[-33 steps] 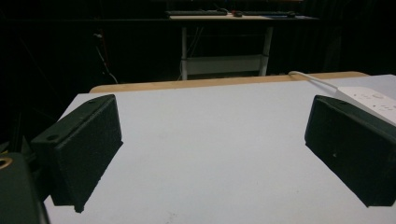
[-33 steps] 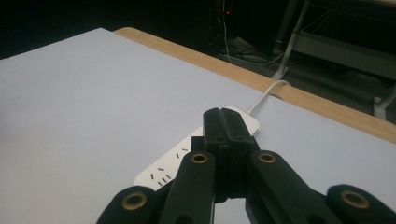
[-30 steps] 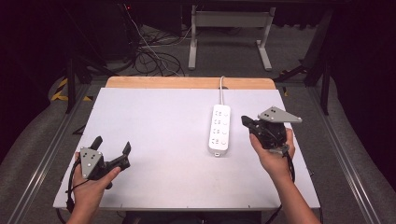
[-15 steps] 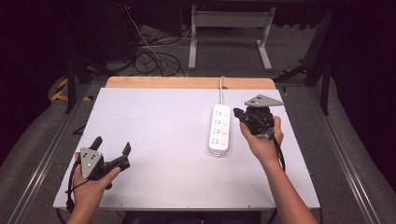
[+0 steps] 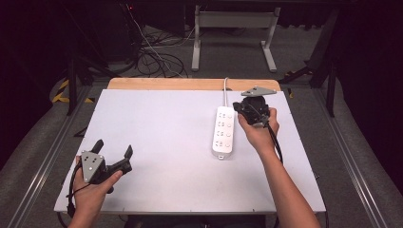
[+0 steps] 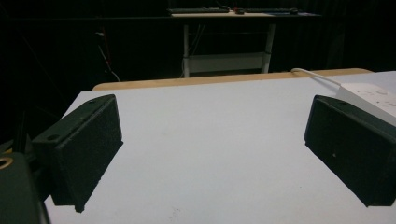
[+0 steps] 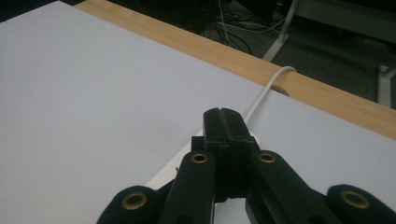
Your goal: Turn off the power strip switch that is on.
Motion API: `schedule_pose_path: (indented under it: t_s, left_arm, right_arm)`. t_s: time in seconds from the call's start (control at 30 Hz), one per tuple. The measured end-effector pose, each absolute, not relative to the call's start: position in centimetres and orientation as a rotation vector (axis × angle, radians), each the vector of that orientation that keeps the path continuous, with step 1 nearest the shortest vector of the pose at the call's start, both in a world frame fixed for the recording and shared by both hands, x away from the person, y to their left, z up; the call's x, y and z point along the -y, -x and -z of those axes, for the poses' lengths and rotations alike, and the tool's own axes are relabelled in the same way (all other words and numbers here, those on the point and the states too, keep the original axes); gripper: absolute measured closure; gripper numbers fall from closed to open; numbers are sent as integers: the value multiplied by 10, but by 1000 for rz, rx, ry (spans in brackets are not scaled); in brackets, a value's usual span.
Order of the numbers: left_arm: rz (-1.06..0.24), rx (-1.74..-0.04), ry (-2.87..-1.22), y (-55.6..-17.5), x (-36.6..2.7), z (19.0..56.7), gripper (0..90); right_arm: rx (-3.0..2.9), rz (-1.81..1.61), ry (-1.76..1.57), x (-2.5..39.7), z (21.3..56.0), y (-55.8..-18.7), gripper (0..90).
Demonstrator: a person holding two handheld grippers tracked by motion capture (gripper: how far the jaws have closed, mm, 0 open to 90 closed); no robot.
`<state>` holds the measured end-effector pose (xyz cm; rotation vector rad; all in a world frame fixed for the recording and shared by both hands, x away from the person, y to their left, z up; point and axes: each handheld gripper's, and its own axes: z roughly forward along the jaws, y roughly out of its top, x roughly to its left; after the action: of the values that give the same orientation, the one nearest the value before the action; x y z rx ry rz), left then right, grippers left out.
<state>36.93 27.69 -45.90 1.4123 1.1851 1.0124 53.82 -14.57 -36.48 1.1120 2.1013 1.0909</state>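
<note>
Movement by the right claw (image 5: pixel 243 107): over the last second it has travelled up the bench (image 5: pixel 157 128) to the far end of the white power strip (image 5: pixel 224 132), jaws pressed shut and empty, probably about to press something there. The left claw (image 5: pixel 114 154) rests wide open near the bench's front-left corner, holding nothing.

A power strip (image 5: pixel 224 131) lies on the right half of the table (image 5: pixel 166 123), its length running front to back, its cord (image 5: pixel 225 92) leading off the far edge. The right gripper (image 5: pixel 244 108) is just right of its far end. The left gripper (image 5: pixel 114 154) sits near the front left corner, well apart.
</note>
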Motion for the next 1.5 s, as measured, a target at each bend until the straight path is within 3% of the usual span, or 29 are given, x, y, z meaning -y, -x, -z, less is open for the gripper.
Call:
schedule_pose_path:
  t_s: [0.57,0.97,1.5]
  left_arm:
    - [-1009,-1182,-1413,-369,-275,459,48]
    - [-1007,-1176,-1416,-369,-276,459,48]
    - [-1002,-1174,-1414,-369,-275,459,50]
  right_arm:
    - [-2181,-889,-1244,132,416,-600,900]
    - [-2234,-802,-1227,128,440,-614,900]
    - [-2261,-782,-1231,127,447,-616,900]
